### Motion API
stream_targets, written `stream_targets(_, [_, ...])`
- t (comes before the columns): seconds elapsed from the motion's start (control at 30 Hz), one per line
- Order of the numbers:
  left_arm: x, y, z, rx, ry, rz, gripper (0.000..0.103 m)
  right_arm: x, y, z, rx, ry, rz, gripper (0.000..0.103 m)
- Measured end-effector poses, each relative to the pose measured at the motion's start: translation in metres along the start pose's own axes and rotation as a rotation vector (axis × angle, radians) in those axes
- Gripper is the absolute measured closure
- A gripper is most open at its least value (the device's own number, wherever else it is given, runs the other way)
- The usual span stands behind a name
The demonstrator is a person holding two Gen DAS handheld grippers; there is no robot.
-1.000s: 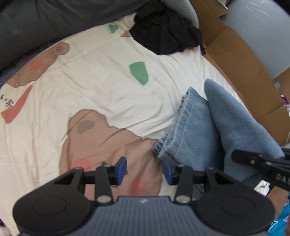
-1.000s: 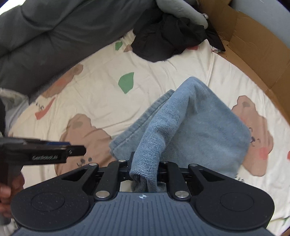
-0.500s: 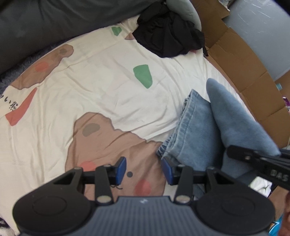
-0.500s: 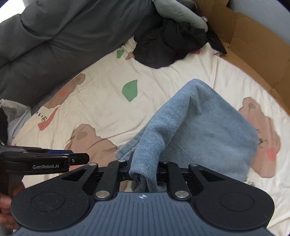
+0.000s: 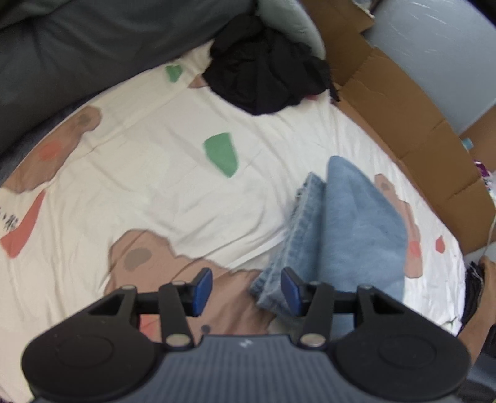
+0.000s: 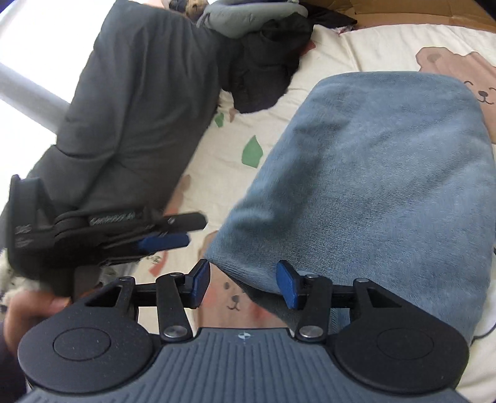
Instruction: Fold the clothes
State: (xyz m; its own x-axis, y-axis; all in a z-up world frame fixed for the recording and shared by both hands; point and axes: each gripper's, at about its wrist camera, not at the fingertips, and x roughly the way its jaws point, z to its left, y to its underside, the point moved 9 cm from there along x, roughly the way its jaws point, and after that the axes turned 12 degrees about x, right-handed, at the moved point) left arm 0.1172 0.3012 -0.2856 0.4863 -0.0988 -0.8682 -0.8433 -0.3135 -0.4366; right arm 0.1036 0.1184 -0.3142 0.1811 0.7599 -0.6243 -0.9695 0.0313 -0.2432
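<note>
Both grippers now gape empty: the right gripper (image 6: 243,283) has let go of the folded jeans (image 5: 350,235), which lie flat on the bed (image 5: 155,173) beside the left gripper (image 5: 246,291), so this fold looks finished

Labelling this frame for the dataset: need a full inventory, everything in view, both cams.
jeans: 1, light blue, folded, lying on the sheet
bed sheet: 1, cream with bear and green-leaf print, under everything
black clothes: 1 pile, far end of the sheet
duvet: 1, dark grey, along the sheet's edge
grey garment: 1, pale grey, beside the black pile
cardboard: brown, flattened, beside the bed
left gripper: black, blue pads, open, empty
right gripper: black, blue pads, open over the jeans' edge
hand: 1, holding the left gripper
</note>
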Motion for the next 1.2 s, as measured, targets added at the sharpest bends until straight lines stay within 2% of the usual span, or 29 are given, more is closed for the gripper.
stream_targets(0.13, [0.004, -0.006, -0.022, 0.034, 0.049, 0.0, 0.044, -0.022, -0.002, -0.004, -0.001, -0.006, -0.025, 0.051])
stream_targets(0.2, [0.012, -0.002, -0.031, 0.061, 0.048, 0.026, 0.043, -0.031, -0.005, -0.012, 0.002, 0.014, -0.043, 0.051])
stream_targets(0.33, [0.029, 0.014, -0.036, 0.127, -0.008, 0.08, 0.039, -0.05, -0.017, -0.048, 0.066, 0.083, -0.097, 0.051])
stream_targets(0.43, [0.04, 0.03, -0.038, 0.118, 0.02, 0.12, 0.039, -0.064, -0.025, -0.081, 0.136, 0.137, -0.142, 0.051])
stream_targets(0.5, [0.045, 0.038, -0.037, 0.108, 0.026, 0.13, 0.044, -0.071, -0.026, -0.105, 0.196, 0.166, -0.159, 0.051])
stream_targets(0.57, [0.047, 0.041, -0.035, 0.106, 0.018, 0.107, 0.076, -0.073, -0.023, -0.124, 0.234, 0.189, -0.157, 0.051])
stream_targets(0.67, [0.044, 0.039, -0.034, 0.123, 0.015, 0.092, 0.081, -0.07, -0.016, -0.144, 0.271, 0.217, -0.142, 0.051])
stream_targets(0.77, [0.041, 0.038, -0.031, 0.121, 0.024, 0.086, 0.082, -0.066, -0.008, -0.155, 0.295, 0.224, -0.134, 0.051])
stream_targets(0.97, [0.06, 0.048, -0.026, 0.155, -0.013, 0.131, 0.082, -0.056, 0.012, -0.172, 0.329, 0.254, -0.078, 0.051])
stream_targets(1.2, [0.058, 0.048, -0.028, 0.213, -0.035, 0.142, 0.081, -0.084, 0.016, -0.157, 0.289, 0.27, -0.107, 0.051])
